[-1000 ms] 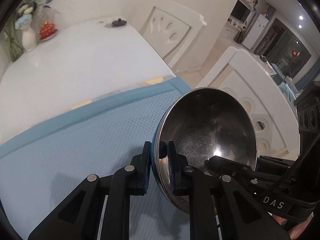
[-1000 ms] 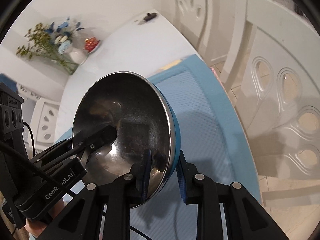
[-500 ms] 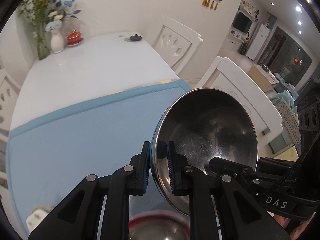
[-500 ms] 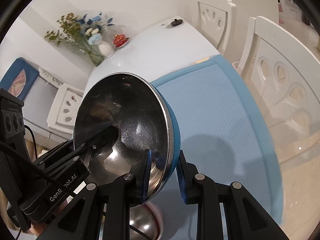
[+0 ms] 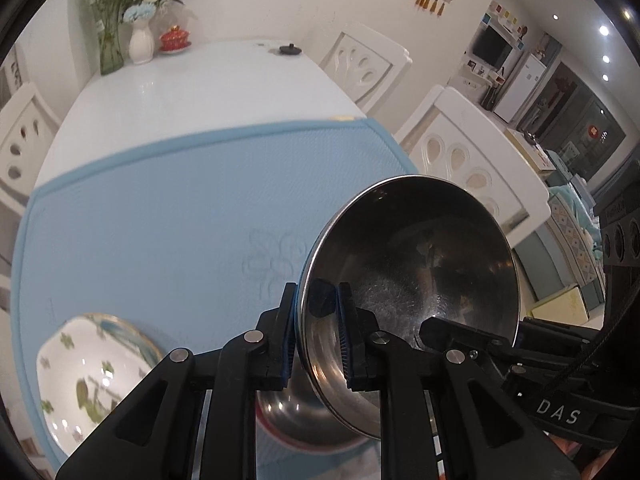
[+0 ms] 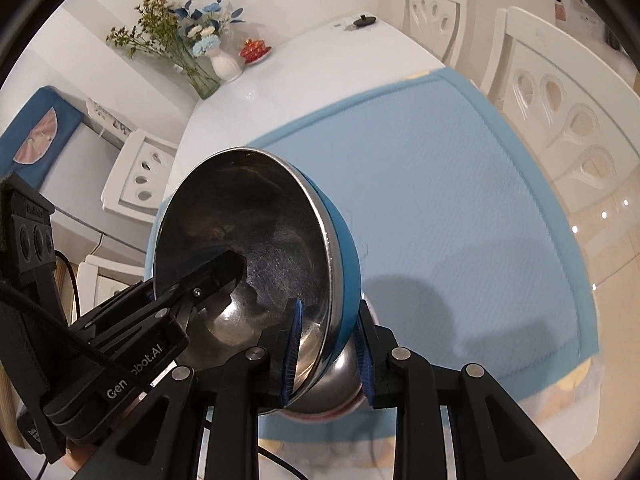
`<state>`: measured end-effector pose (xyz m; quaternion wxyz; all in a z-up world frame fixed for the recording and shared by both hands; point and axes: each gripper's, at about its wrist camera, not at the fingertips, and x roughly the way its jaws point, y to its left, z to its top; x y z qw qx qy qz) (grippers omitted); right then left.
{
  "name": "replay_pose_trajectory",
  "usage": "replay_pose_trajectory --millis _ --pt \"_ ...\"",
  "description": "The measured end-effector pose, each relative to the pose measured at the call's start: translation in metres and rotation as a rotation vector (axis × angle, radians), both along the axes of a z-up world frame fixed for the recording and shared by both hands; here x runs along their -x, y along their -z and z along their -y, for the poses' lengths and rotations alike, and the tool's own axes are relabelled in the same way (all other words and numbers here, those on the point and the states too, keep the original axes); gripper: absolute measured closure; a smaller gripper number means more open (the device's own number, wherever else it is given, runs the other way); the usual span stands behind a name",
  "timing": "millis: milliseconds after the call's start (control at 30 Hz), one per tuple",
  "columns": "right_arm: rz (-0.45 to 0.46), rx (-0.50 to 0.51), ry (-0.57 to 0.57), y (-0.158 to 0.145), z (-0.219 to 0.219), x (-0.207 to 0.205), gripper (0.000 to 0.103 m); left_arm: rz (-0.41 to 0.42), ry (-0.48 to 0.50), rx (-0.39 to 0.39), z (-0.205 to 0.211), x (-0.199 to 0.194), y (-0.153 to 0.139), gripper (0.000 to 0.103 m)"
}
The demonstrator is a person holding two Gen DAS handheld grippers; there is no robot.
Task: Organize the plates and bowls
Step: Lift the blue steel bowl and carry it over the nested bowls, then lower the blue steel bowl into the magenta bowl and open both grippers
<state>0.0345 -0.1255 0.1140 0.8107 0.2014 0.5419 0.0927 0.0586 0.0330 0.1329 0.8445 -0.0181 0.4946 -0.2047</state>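
Nearest, the left tongs (image 5: 316, 334) pinch the rim of the steel bowl (image 5: 412, 280), one pad inside the wall and one on the blue outside. The right tongs (image 6: 328, 344) pinch the opposite rim of the same bowl the same way. So the bowl hangs between the two, tilted on edge, clear of the blue mat (image 5: 168, 208).

Just under the bowl, between and below both tongs, sits a second steel bowl (image 5: 288, 412) with a reddish outside. It looks like the likely nest for the held one.

The held bowl is probably light and stiff, unlikely to break, but its polished inside looks slick. The thin rim gives the pads little to bite, so the two opposite rim grips seem right. An uneven release could let it swing or clang.

To the left of the left tongs a white flowered dish (image 5: 88, 376) rests on the mat. It looks like china, so breakable and heavier.

Farther off lies the bare white table (image 5: 192, 96).
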Motion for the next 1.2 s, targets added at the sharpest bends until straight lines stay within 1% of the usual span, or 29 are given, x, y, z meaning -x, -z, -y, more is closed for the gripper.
replay_pose_trajectory --millis 200,300,367,467,600,733,833,900,1000,1067,1200 --pt "-0.038 0.006 0.009 0.014 -0.007 0.021 0.079 -0.035 0.010 0.002 -0.008 0.018 0.017 0.089" --pt "-0.052 0.016 0.006 0.020 -0.011 0.027 0.079 -0.039 0.018 -0.017 -0.007 0.023 0.022 0.088" --pt "-0.059 0.029 0.000 0.024 -0.014 0.030 0.079 -0.035 0.016 -0.039 -0.006 0.028 0.025 0.085" --pt "-0.072 0.022 0.004 0.030 -0.017 0.035 0.079 -0.023 0.021 -0.068 -0.004 0.036 0.031 0.085" --pt "-0.096 0.018 0.013 0.041 -0.016 0.040 0.079 -0.040 0.032 -0.079 -0.004 0.042 0.041 0.085" --pt "-0.113 0.036 0.012 0.049 -0.015 0.042 0.079 -0.051 0.029 -0.088 -0.006 0.043 0.047 0.084" --pt "-0.118 0.043 0.017 0.053 -0.018 0.041 0.079 -0.034 0.020 -0.105 -0.007 0.043 0.045 0.077" --pt "-0.114 0.031 0.016 0.053 -0.018 0.041 0.079 -0.018 0.023 -0.116 -0.007 0.044 0.044 0.077" --pt "-0.109 0.041 0.008 0.052 -0.021 0.040 0.079 -0.015 0.025 -0.134 -0.009 0.041 0.044 0.077" --pt "-0.115 0.044 0.007 0.053 -0.021 0.041 0.079 -0.022 0.012 -0.133 -0.014 0.038 0.045 0.077" --pt "-0.130 0.025 0.023 0.058 -0.017 0.041 0.079 -0.040 -0.008 -0.108 -0.021 0.035 0.048 0.077"
